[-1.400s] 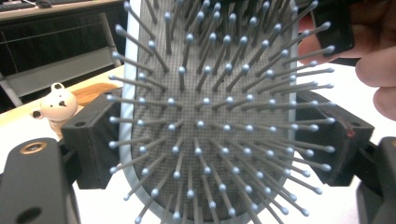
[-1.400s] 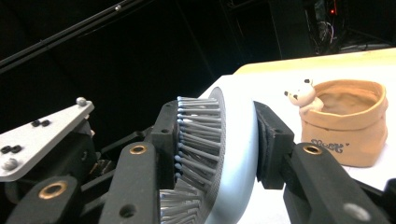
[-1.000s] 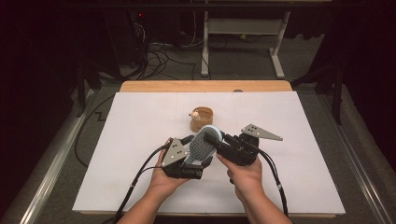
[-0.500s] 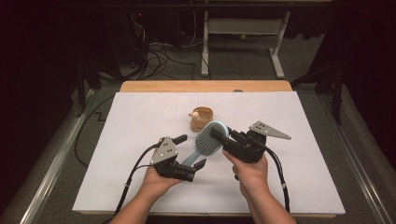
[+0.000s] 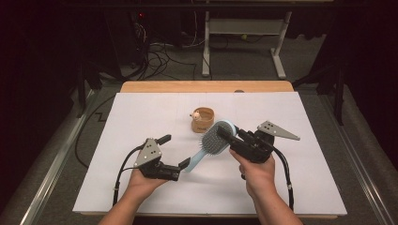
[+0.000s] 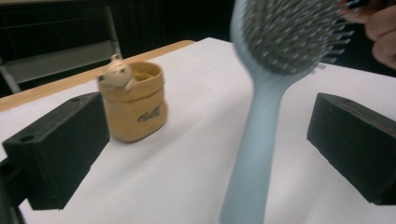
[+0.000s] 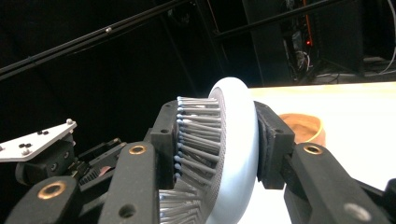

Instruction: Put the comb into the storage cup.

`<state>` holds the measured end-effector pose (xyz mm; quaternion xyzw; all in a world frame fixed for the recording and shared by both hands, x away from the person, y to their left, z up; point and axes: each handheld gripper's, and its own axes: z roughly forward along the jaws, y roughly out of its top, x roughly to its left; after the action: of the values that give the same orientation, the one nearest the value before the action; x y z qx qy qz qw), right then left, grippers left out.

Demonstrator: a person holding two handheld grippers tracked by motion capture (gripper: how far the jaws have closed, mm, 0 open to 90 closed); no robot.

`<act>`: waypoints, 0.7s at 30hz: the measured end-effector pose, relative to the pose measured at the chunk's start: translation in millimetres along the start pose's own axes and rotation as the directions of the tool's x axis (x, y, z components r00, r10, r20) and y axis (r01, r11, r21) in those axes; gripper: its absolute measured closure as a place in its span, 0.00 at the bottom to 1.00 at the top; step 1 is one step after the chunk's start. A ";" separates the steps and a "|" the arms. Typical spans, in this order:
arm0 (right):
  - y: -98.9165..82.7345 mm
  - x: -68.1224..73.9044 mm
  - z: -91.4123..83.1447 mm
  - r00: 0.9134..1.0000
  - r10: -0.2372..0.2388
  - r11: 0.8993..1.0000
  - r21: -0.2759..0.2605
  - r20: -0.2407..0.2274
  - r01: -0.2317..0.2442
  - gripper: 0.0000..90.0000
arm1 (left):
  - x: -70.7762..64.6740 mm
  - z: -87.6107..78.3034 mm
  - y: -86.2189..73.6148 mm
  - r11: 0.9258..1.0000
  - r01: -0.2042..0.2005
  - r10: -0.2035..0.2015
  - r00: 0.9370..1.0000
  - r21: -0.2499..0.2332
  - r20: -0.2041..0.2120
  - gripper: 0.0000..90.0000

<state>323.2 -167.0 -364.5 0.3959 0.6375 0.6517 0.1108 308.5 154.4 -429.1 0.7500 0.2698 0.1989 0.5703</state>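
Script on the tan cup (image 6: 135,100) is blurring beyond reading, while the right gripper (image 5: 224,134) is clamping the hairbrush (image 5: 213,140) head (left gripper (image 5: 174,151) gaping wide beside the handle).

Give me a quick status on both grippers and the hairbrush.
Right gripper shut on the light blue plastic hairbrush head. Left gripper open, jaws just widened, handle between them untouched. Small tan cup stands beyond, clear.

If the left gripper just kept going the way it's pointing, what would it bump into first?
Most likely the hairbrush: its pale blue handle stands between the open jaws of the left gripper, just ahead. The yellow cup sits farther back and off to one side.
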 end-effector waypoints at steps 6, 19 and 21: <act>1.2 -3.7 -7.0 1.000 -0.011 1.000 -0.015 0.010 0.011 0.67 | 16.6 -17.4 -10.4 1.000 0.019 -0.020 0.999 -0.013 -0.039 0.00; 5.5 -17.1 -28.5 0.998 -0.051 0.997 -0.060 0.044 0.054 0.67 | 36.7 -35.5 -28.4 0.998 0.042 -0.046 0.993 -0.037 -0.108 0.00; 7.0 -19.8 -33.4 0.997 -0.059 0.996 -0.067 0.055 0.063 0.67 | 36.3 -35.1 -28.6 0.999 0.031 -0.034 0.993 -0.033 -0.116 0.00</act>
<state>316.9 -205.8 -361.3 0.3894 0.6235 0.6586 0.1609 310.3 209.5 -447.6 0.7235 0.3117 0.2372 0.5684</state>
